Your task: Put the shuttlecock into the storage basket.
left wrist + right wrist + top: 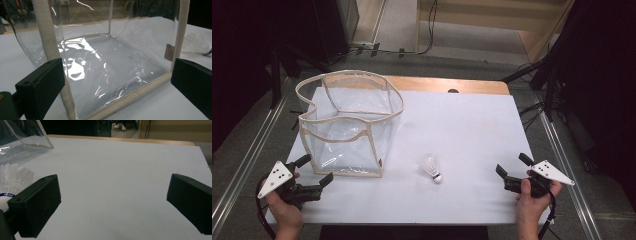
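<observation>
Bag [349, 122], clear with cream trim, stands upright and open-topped on the white surface [462, 130]. Left hand-held gripper [317, 172] sits just beside the bag's near corner, jaws spread, nothing between them. Right hand-held gripper [512, 170] is well apart from the bag, jaws spread and empty. Shuttlecock [432, 169] lies near the bag, between it and the right hand-held gripper.

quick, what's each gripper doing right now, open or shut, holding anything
left gripper: open, holding nothing, jaws facing the clear bag.
right gripper: open, empty, shuttlecock lies apart.
</observation>
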`<state>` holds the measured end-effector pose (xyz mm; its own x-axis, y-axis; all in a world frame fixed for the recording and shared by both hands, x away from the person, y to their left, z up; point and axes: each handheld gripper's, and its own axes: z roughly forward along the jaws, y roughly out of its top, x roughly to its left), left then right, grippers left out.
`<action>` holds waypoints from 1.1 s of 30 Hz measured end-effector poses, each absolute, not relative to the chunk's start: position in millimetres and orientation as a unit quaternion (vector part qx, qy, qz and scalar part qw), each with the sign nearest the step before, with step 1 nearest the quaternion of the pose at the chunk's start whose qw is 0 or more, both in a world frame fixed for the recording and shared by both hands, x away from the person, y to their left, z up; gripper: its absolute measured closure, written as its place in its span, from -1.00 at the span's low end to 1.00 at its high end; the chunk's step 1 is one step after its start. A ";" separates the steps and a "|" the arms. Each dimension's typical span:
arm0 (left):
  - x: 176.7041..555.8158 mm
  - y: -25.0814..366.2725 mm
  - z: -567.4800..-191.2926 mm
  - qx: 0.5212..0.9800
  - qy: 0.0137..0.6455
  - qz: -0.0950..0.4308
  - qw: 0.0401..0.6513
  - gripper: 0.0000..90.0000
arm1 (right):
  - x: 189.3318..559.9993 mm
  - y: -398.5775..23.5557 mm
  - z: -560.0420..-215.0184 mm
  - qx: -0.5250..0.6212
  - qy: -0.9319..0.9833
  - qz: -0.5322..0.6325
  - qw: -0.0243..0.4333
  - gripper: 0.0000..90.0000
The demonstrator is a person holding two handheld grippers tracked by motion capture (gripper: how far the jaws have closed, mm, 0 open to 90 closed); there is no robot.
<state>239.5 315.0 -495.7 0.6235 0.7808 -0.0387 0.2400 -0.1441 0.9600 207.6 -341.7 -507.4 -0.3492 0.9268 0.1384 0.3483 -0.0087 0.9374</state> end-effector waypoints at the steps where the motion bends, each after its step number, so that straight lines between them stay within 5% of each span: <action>1: 239.5 314.7 -495.8 0.715 0.357 0.246 0.548 -1.00 | 207.6 -341.8 -506.8 0.492 0.647 0.509 0.283 -1.00; 33: 239.5 314.4 -495.7 0.714 0.358 0.248 0.548 -1.00 | 210.4 -300.1 -484.7 0.452 0.697 0.491 0.263 -1.00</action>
